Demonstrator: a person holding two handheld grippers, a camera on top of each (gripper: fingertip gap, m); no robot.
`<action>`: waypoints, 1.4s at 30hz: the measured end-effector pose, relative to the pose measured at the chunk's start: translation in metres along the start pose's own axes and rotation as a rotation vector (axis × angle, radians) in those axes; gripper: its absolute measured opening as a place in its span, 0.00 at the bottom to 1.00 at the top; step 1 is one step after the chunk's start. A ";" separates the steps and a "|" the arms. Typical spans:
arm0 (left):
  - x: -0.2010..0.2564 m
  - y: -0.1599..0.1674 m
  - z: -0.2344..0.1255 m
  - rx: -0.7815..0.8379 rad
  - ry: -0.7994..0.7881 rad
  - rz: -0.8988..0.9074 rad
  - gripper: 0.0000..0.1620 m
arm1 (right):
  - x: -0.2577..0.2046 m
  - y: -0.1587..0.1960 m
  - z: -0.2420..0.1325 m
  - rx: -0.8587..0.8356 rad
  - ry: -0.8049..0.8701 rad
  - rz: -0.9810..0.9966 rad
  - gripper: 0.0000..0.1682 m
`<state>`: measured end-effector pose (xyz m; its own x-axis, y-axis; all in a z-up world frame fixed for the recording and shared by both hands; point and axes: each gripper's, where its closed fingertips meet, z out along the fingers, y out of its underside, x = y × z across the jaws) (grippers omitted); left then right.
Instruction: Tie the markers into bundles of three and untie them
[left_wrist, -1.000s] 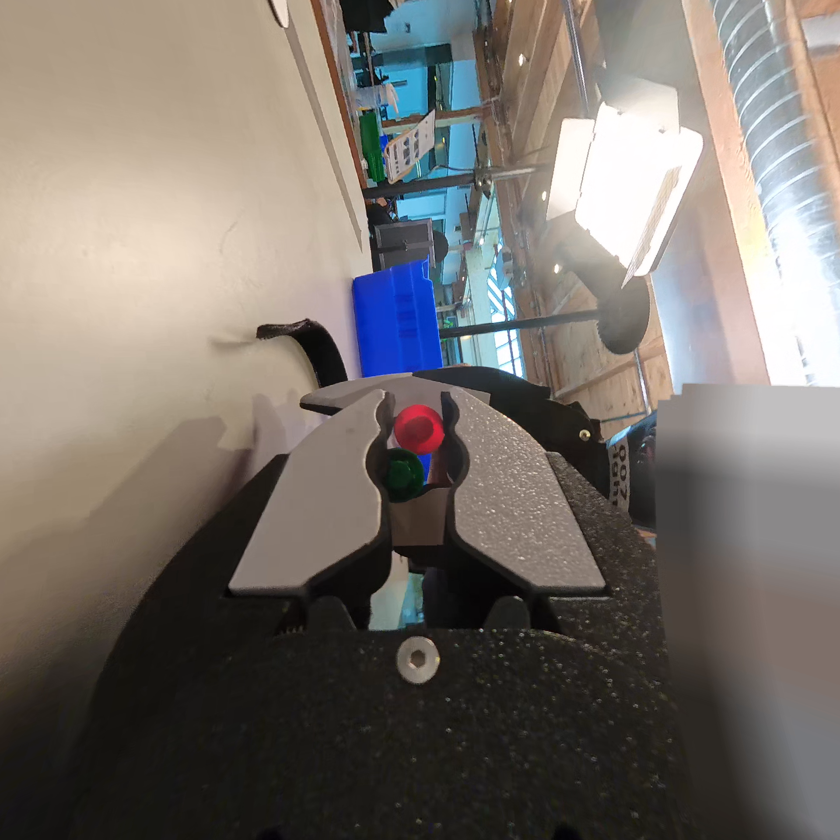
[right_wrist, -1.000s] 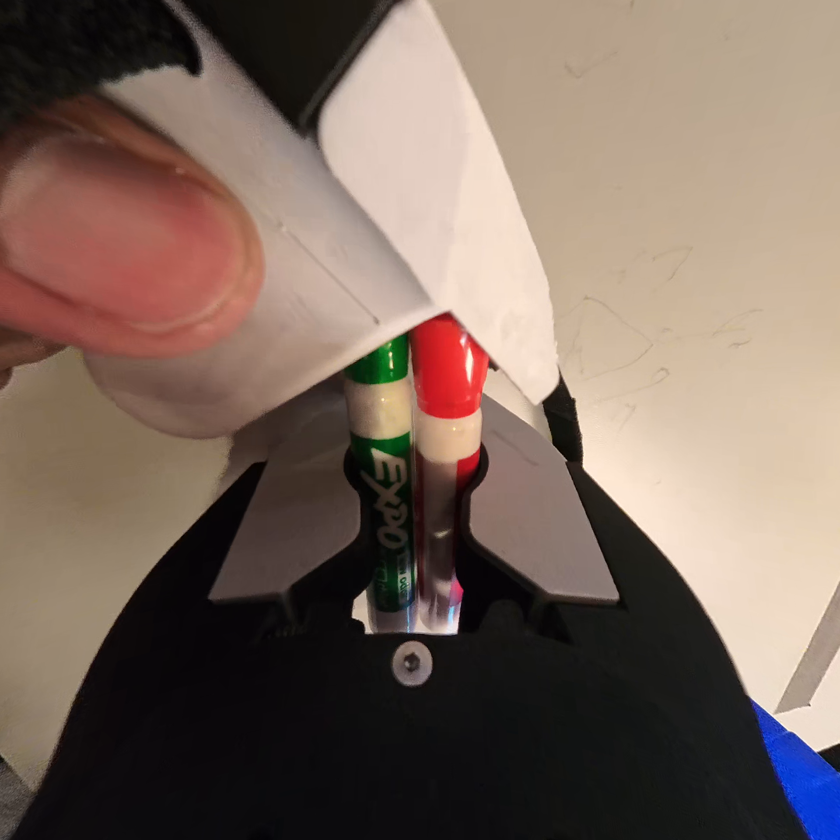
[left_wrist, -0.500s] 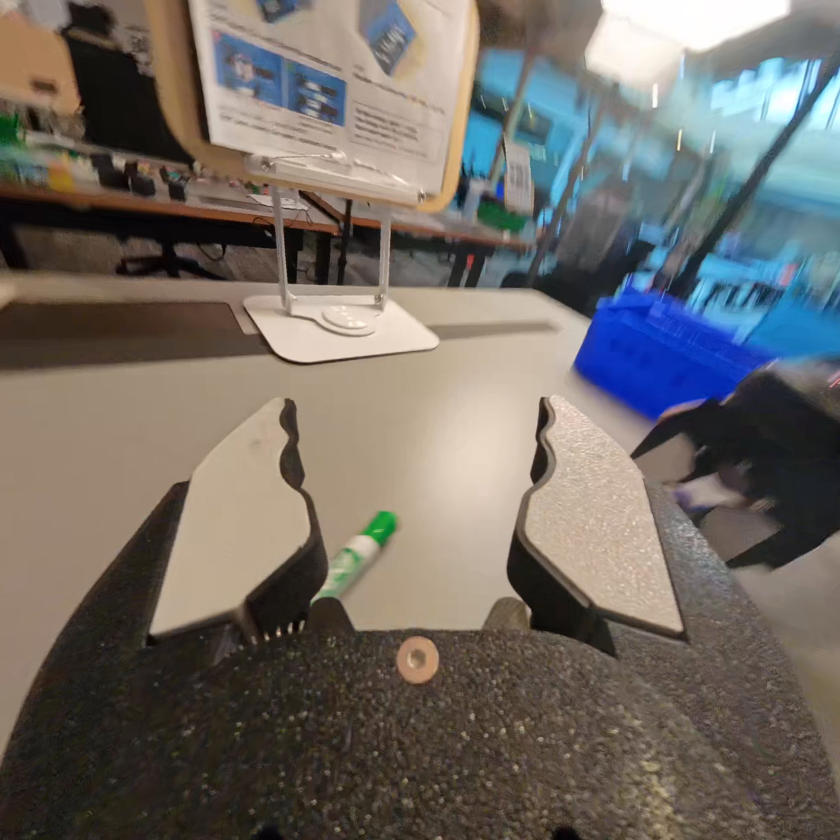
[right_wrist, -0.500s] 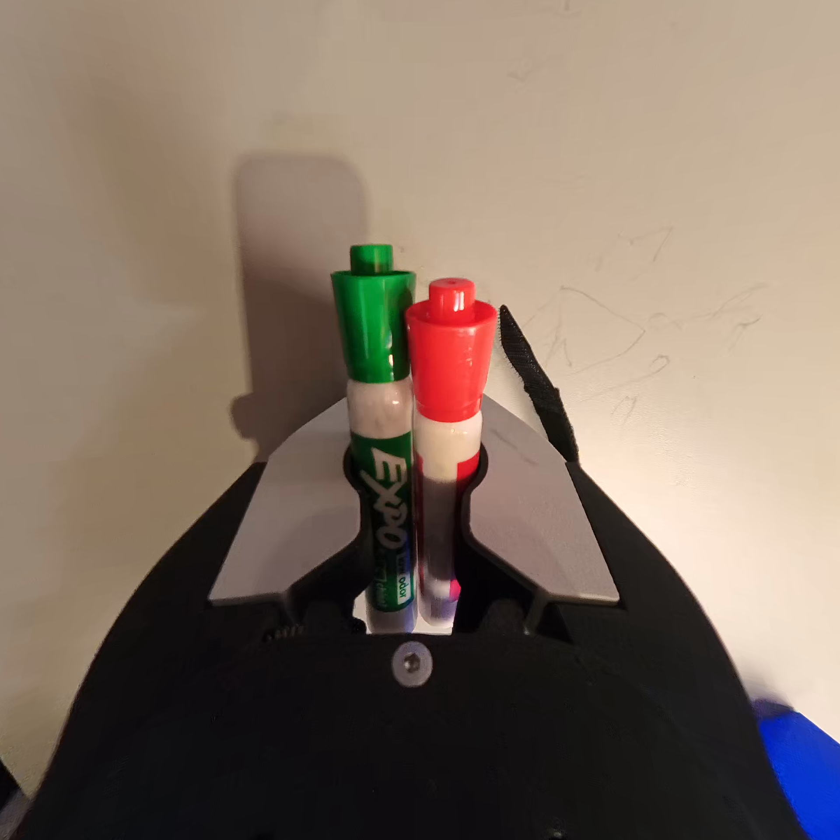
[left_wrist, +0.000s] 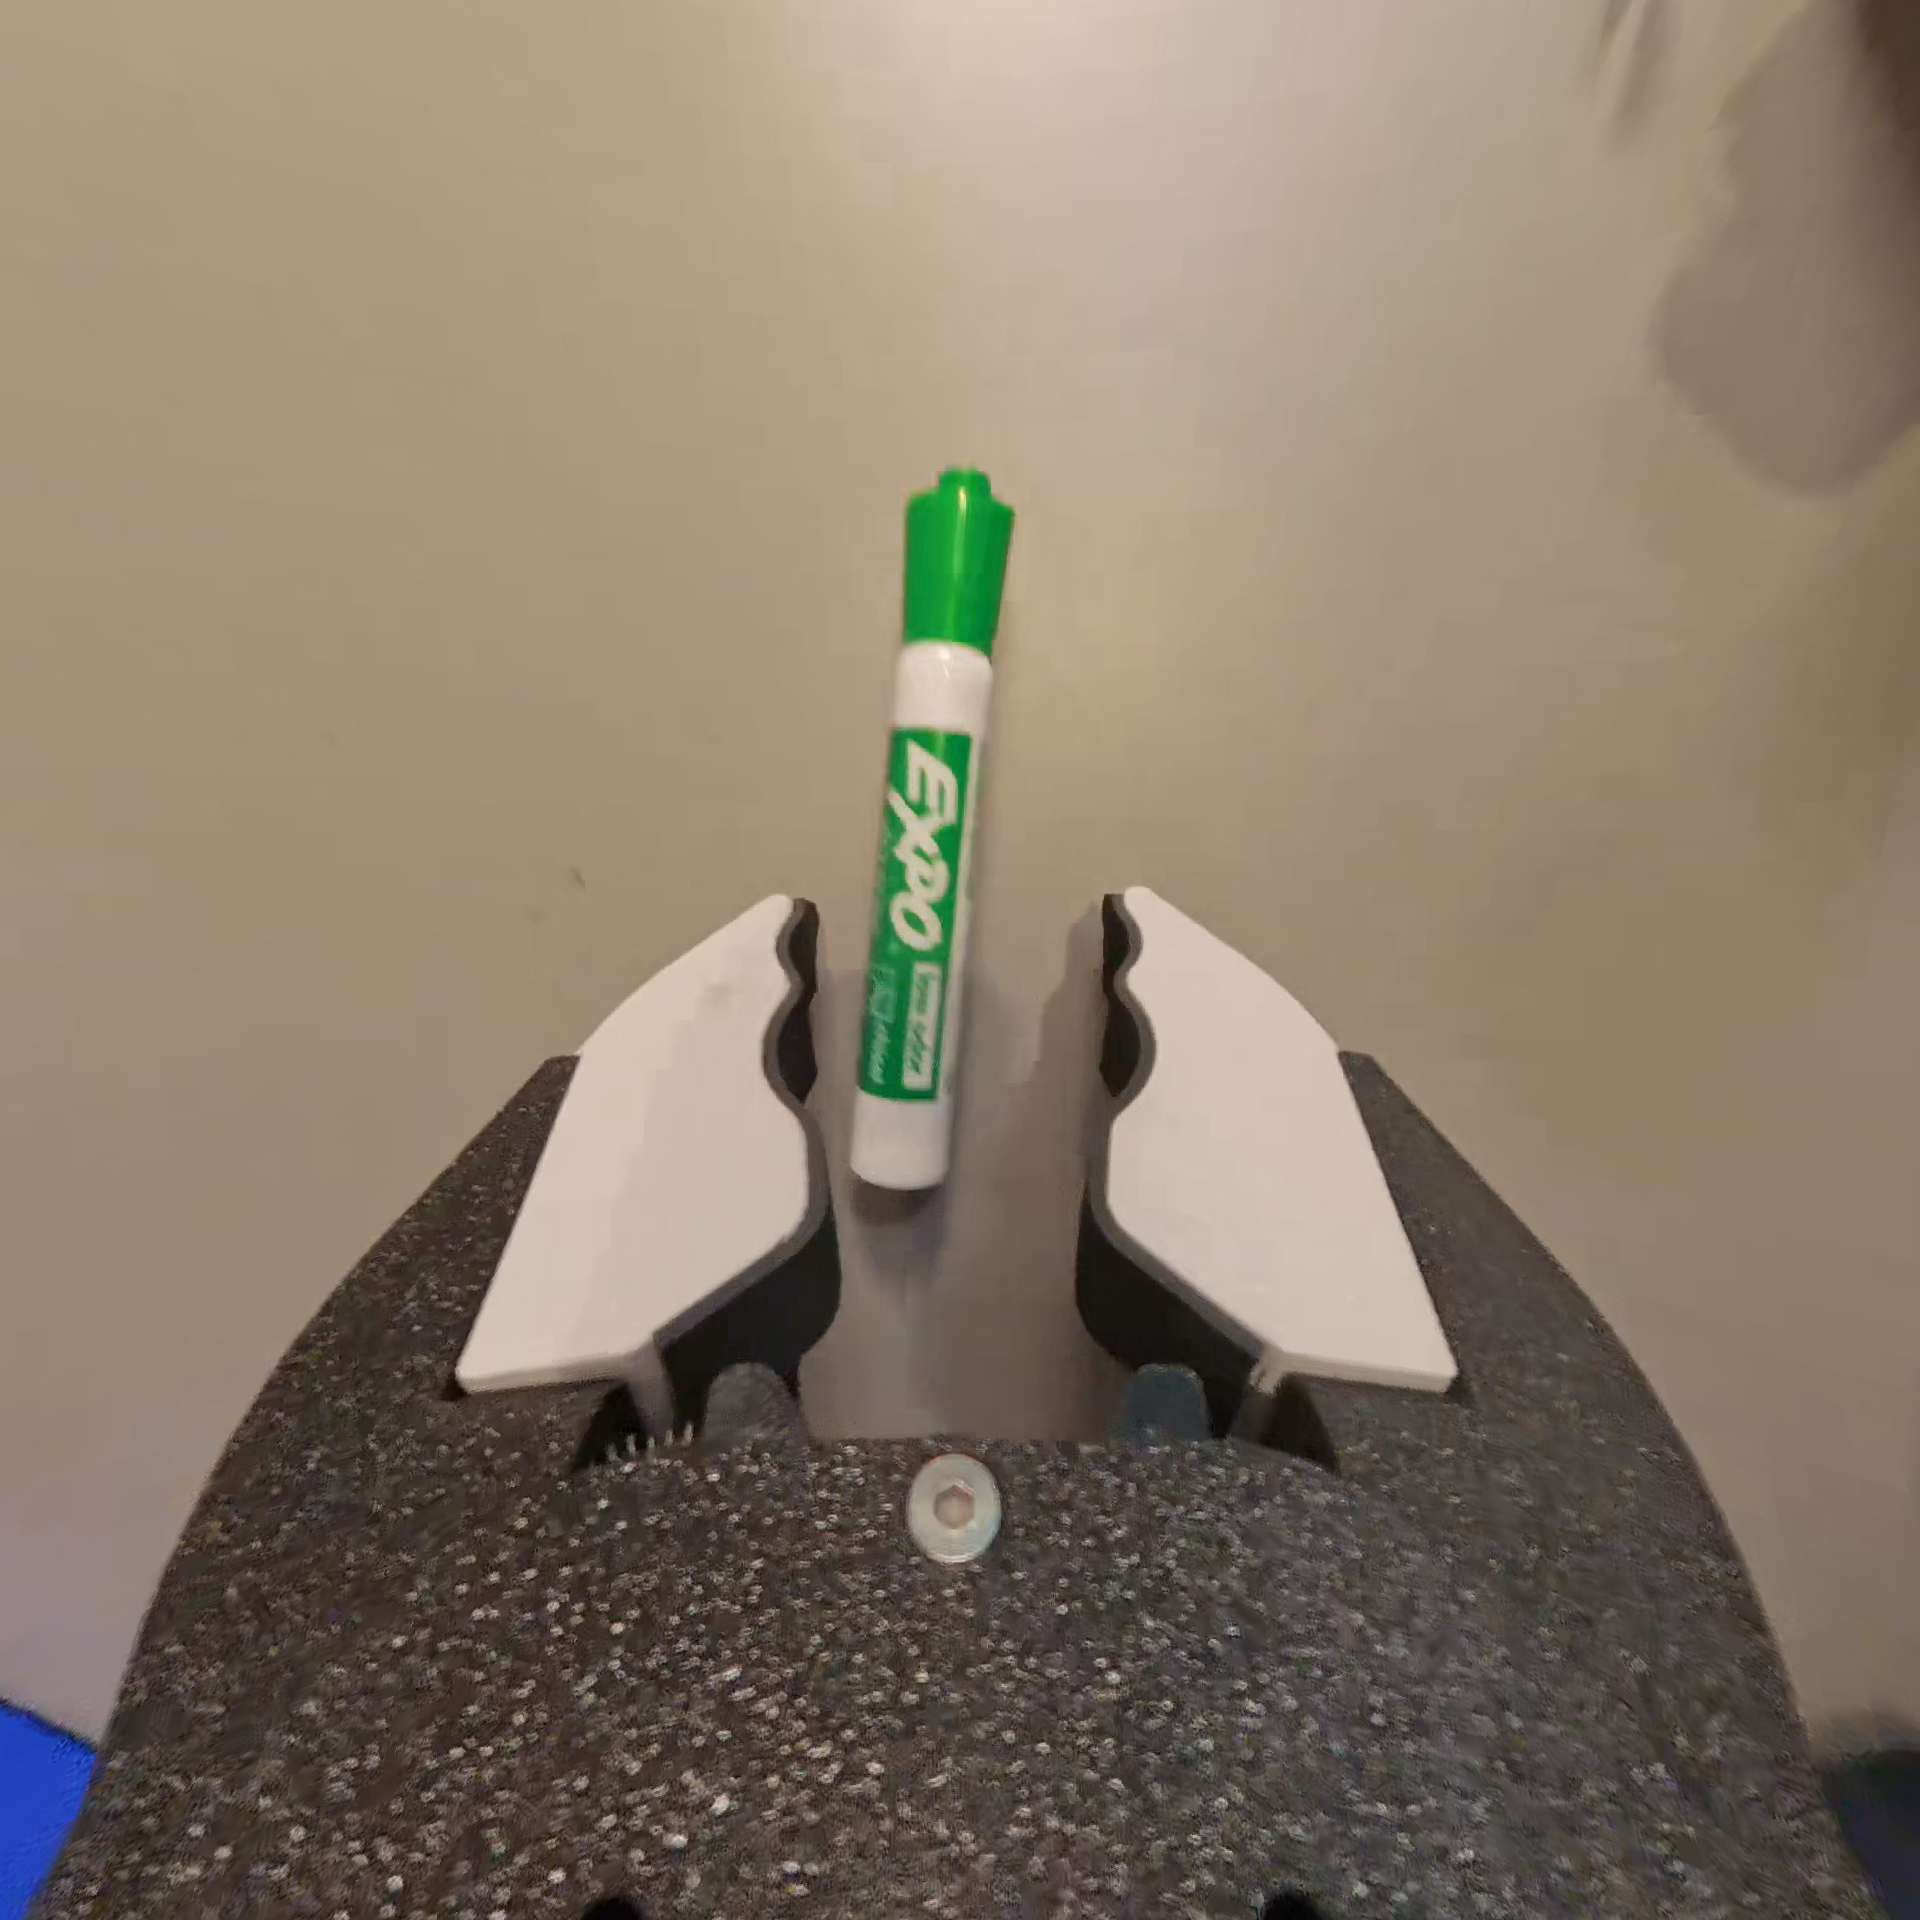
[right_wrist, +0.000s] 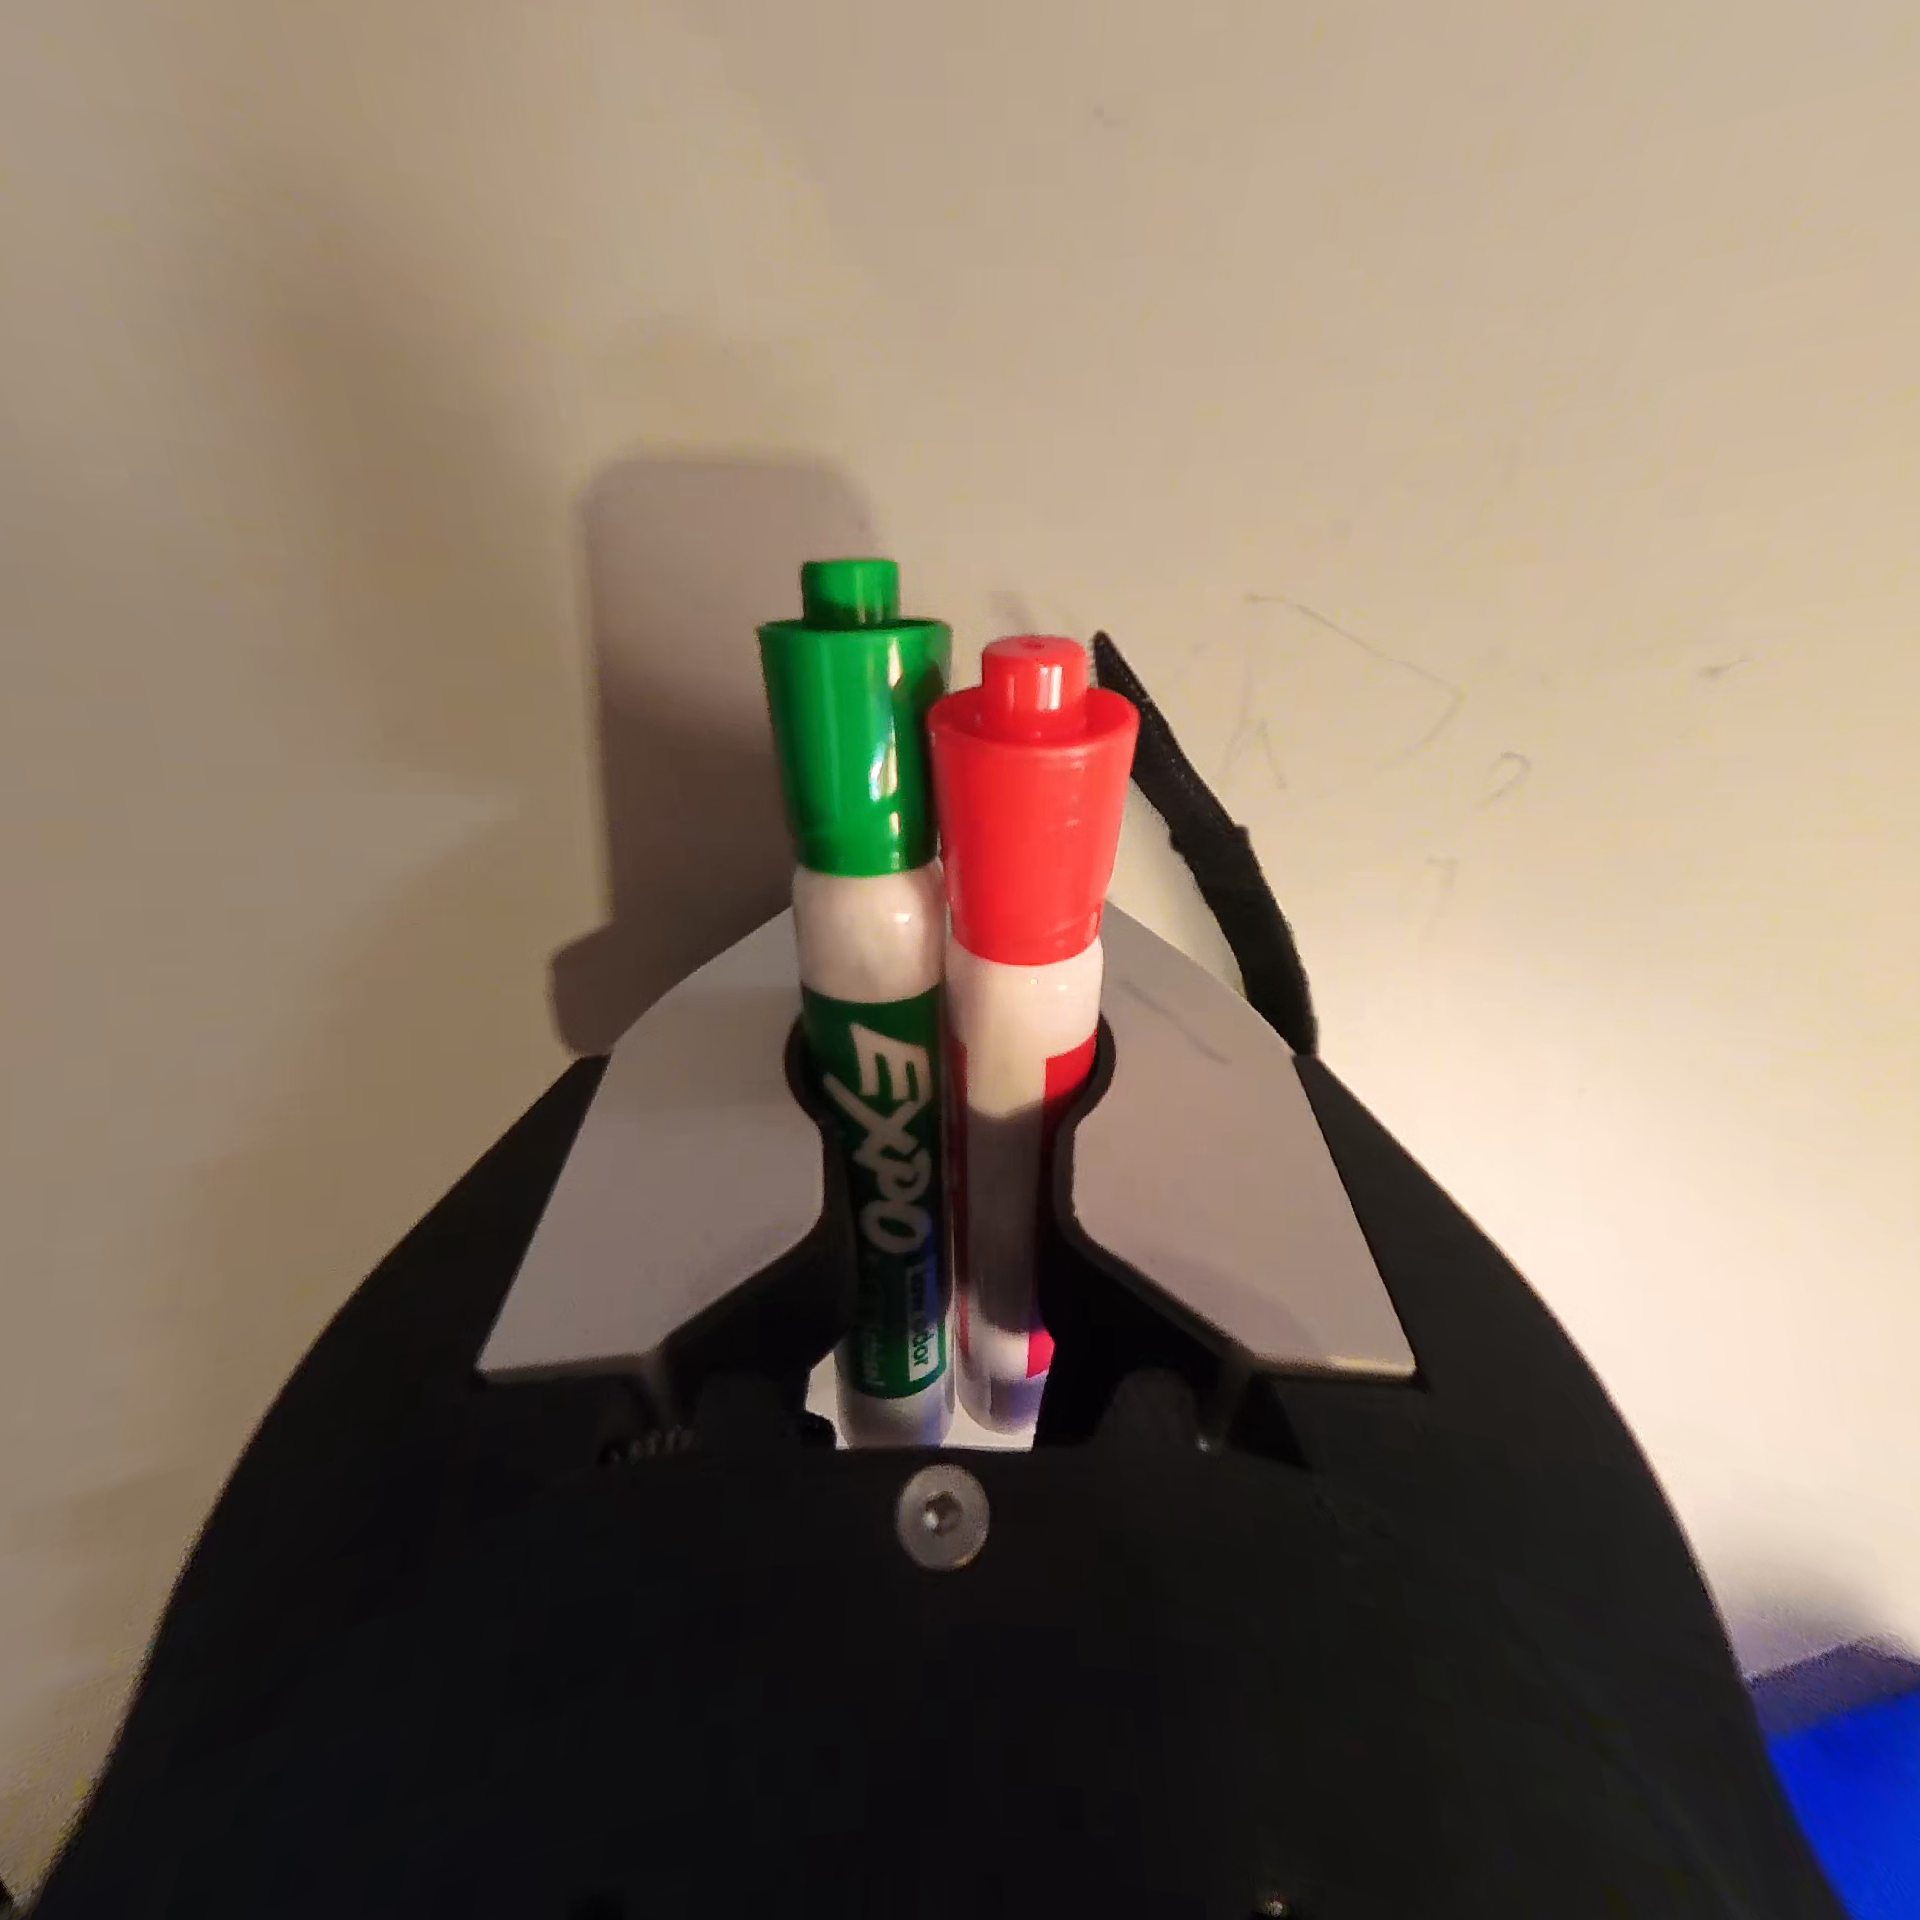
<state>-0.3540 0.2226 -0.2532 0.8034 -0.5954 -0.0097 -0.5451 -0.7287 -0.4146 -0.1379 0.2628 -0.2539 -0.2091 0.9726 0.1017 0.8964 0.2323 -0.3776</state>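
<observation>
- Left wrist view: the left gripper (left_wrist: 958, 1023) has its two fingers spread wide, gripping nothing.
- Between those fingers, nearer the left one and touching neither, a loose green marker (left_wrist: 931, 868) lies flat on the pale table (left_wrist: 416, 520). Its white blunt end sits deep between the fingers; its green cap points away, past the fingertips.
- Right wrist view: the right gripper (right_wrist: 948, 997) has its fingers pressed in on two markers side by side, a held green marker (right_wrist: 868, 935) against the left finger and a red marker (right_wrist: 1023, 935) against the right. Both caps stick out beyond the fingertips.
- Just outside the right finger, a black strap (right_wrist: 1216, 862) trails past the red cap. Whether it wraps the pair cannot be seen.
- Farther out lies more pale table, faintly scribbled, and something blue (right_wrist: 1839, 1766) at the lower right edge.
- Handling, as a judgement: the markers look light, stiff and smooth, round enough to roll or slip. The loose one is best pinched mid-barrel on the label, in the fingers' scalloped notch, not on the tapering cap.
- The strap looks soft and floppy, so it will probably need pulling taut.
</observation>
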 end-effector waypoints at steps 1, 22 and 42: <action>0.003 0.007 -0.002 -0.026 0.012 -0.016 0.32 | 0.001 0.000 -0.001 0.004 0.001 0.004 0.24; 0.108 -0.088 -0.004 0.291 0.344 0.713 0.45 | 0.009 0.005 -0.015 0.055 0.020 -0.033 0.24; 0.129 -0.073 0.039 0.086 0.417 0.722 0.12 | 0.012 0.037 -0.019 0.034 -0.045 0.005 0.24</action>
<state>-0.2013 0.2123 -0.2593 0.1003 -0.9945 0.0308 -0.8579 -0.1021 -0.5036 -0.0997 0.2826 -0.2493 -0.2227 0.9731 0.0584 0.8840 0.2268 -0.4089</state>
